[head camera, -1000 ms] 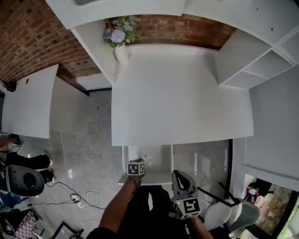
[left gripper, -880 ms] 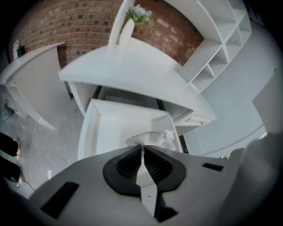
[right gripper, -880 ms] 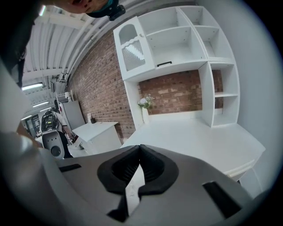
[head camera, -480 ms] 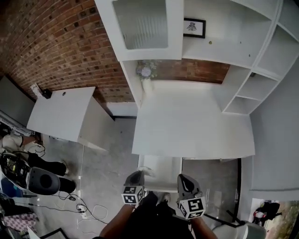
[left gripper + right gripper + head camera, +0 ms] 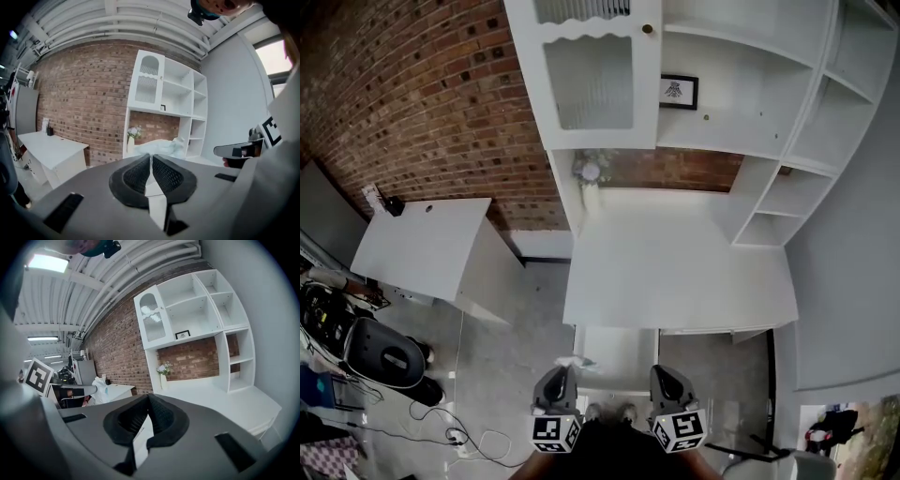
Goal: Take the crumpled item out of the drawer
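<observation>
The crumpled white item is pinched at the tips of my left gripper, held up just left of the open white drawer under the desk. In the left gripper view the jaws are closed on it, and the white wad bulges out past them. My right gripper hovers at the drawer's right front corner. Its jaws are shut with nothing between them. The right gripper view also catches the wad at its left edge.
A white desk stands above the drawer, with a vase of flowers at its back left and white shelving behind. A white side table, a grey chair and floor cables lie to the left.
My left gripper has drawn back out of the drawer with the crumpled item. Both grippers now sit lower in the head view, which has tipped up to show the shelving.
</observation>
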`<state>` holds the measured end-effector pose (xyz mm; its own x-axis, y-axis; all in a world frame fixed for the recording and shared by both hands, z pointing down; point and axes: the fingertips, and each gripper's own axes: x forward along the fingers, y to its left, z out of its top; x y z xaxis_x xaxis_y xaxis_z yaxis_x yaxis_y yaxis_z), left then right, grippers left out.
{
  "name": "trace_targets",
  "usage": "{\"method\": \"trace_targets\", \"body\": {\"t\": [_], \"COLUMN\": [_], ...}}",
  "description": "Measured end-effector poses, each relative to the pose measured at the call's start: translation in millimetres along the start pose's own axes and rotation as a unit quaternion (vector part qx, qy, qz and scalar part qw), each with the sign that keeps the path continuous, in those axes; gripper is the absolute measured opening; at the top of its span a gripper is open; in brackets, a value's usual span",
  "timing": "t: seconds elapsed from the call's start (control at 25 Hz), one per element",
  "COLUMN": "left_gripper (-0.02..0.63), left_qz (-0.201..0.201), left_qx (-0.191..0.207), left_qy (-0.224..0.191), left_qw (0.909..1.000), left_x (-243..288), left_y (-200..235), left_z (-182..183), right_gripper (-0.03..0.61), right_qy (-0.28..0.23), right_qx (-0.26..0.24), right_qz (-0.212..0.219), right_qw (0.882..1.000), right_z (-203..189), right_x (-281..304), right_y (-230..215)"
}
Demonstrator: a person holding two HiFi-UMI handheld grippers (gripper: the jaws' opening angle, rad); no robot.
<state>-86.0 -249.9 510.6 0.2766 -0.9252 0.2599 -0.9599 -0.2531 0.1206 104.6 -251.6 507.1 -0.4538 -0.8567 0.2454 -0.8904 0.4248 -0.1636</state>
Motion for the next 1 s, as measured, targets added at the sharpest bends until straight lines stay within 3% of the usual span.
{"method": "trace_targets", "body": {"t": [0.4,1.0], "left_gripper": [0.040,0.040], "left_qz": [-0.031,-0.038], "left_qx": [-0.006,-0.014], "left_qy": [-0.002,-0.004], "left_qw": [0.9995,0.9992], "left_x": [-9,-17], "left_y": [7,26], "left_z": [-4,-5], "right_gripper": [0.012,0.012], "right_qy": [0.006,0.002], "right_qx": [0.000,-0.006], "right_qz": [-0.014,-0.020], "right_qw": [1.000,1.000], "right_z": [-7,-2], "right_x": [2,7], "right_y": [28,50]}}
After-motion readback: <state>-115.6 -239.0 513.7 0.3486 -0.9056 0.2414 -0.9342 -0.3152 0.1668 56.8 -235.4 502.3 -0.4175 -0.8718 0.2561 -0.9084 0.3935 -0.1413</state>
